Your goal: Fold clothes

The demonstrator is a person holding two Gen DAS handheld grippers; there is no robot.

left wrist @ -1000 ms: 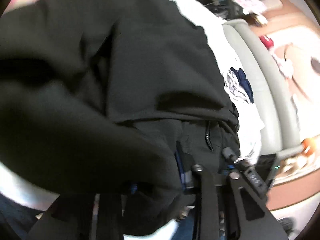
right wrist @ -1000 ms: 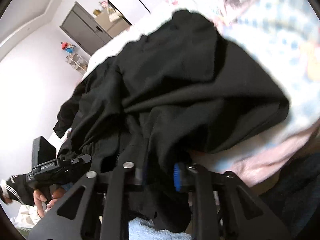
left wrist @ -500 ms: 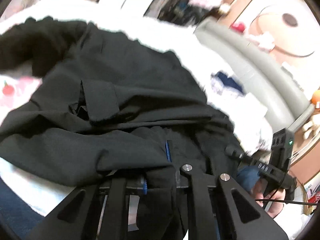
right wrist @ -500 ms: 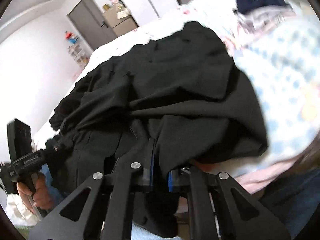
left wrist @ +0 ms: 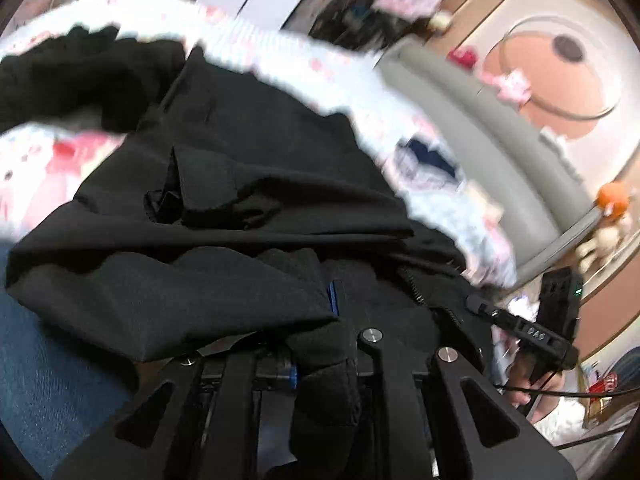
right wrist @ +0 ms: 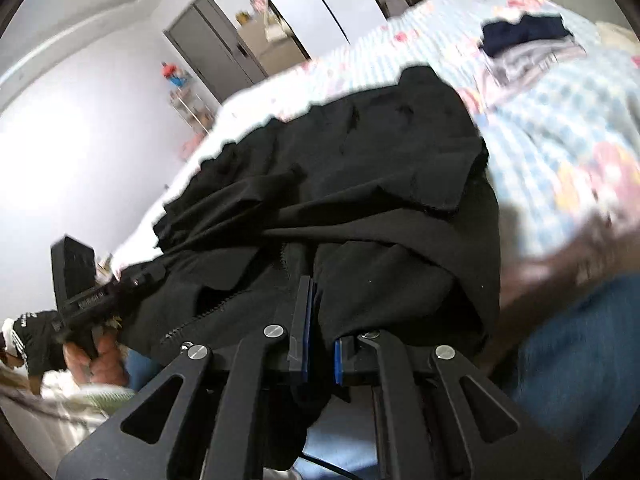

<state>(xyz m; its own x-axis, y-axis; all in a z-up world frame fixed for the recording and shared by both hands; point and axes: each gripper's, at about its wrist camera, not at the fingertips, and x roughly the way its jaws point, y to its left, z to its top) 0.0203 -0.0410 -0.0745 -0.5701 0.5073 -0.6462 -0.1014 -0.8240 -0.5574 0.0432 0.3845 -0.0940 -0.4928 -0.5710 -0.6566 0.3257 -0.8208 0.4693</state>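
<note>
Both tongs, left tongs (left wrist: pixel 320 344) and right tongs (right wrist: pixel 320 344), pinch the near edge of the black garment (left wrist: pixel 248 184), whose length runs away toward the upper frame across the bed (right wrist: pixel 560 112).

My left gripper (left wrist: pixel 320 320) is matte black, its linkage arms pierced by triangular cutouts and pinned with round silver screws, with blue pads on the fingers (left wrist: pixel 333 298). My right gripper (right wrist: pixel 318 320) matches: black arms, silver screws, blue pads. Its handle carries white lettering, a small green light and thin black cables. Bare skin wraps both handles. My legs wear blue denim.
</note>
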